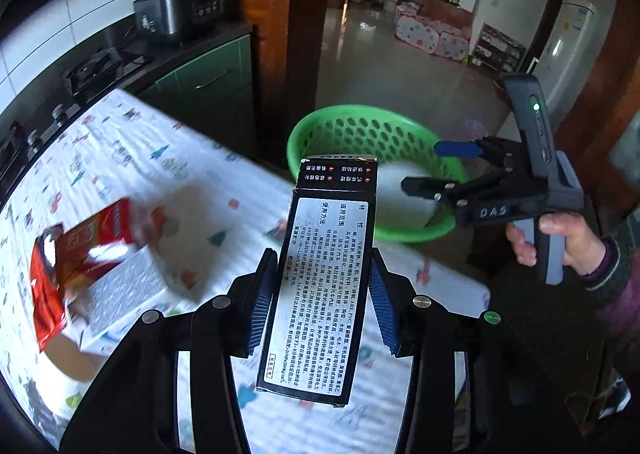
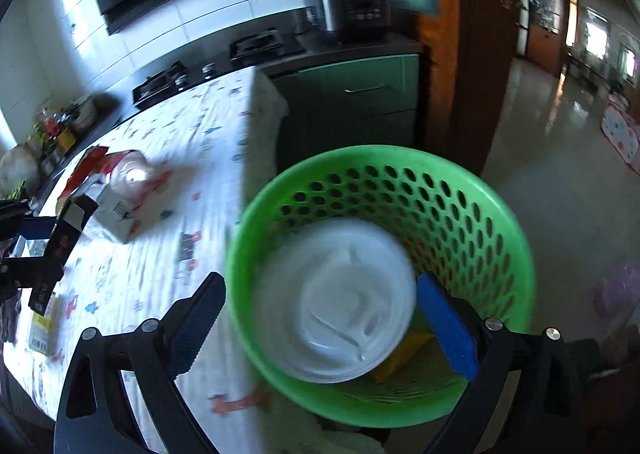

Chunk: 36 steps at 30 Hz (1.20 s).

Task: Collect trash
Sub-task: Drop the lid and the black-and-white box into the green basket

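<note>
While the left gripper [image 1: 324, 306] clamps a black carton [image 1: 326, 278] between its blue pads at lower centre of the left wrist view, the right gripper [image 2: 324, 318] stands with its jaws spread apart over the green basket [image 2: 500, 221] in the centre-right of its own view. Inside the basket lie a white plastic lid [image 2: 336, 302] and a yellow scrap [image 2: 404, 354]. On the cloth-covered surface [image 1: 132, 157], a red-and-white box [image 1: 100, 266] lies at the left of the left wrist view.
</note>
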Each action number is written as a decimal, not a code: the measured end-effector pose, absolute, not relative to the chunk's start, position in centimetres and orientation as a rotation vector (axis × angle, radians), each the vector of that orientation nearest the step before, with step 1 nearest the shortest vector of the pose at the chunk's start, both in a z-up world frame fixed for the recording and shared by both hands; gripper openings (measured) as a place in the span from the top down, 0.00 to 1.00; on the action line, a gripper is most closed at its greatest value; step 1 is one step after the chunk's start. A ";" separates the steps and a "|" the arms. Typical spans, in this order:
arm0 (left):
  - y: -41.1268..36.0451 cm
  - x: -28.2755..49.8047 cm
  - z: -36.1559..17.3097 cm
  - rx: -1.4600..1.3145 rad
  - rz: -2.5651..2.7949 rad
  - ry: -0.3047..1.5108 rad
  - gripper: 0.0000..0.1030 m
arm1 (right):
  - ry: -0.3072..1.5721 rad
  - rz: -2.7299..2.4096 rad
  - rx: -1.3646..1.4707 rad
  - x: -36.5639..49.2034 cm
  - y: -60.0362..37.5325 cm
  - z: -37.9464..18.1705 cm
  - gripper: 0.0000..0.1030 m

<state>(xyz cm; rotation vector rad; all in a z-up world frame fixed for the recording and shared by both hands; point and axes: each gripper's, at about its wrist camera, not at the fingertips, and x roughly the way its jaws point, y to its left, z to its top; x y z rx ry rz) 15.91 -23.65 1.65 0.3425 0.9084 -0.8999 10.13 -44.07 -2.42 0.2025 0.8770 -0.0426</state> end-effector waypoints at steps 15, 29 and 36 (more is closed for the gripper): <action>-34.3 17.8 0.2 0.311 -0.928 0.949 0.56 | 0.870 -0.118 0.131 5.1 -47.3 -2.0 0.08; -38.4 18.6 -1.9 0.242 -0.883 0.972 0.40 | 0.864 -0.109 0.129 3.6 -47.2 -2.0 0.08; -35.6 17.3 -0.5 0.249 -0.838 0.936 0.37 | 0.857 -0.095 0.130 3.4 -46.4 -1.7 0.08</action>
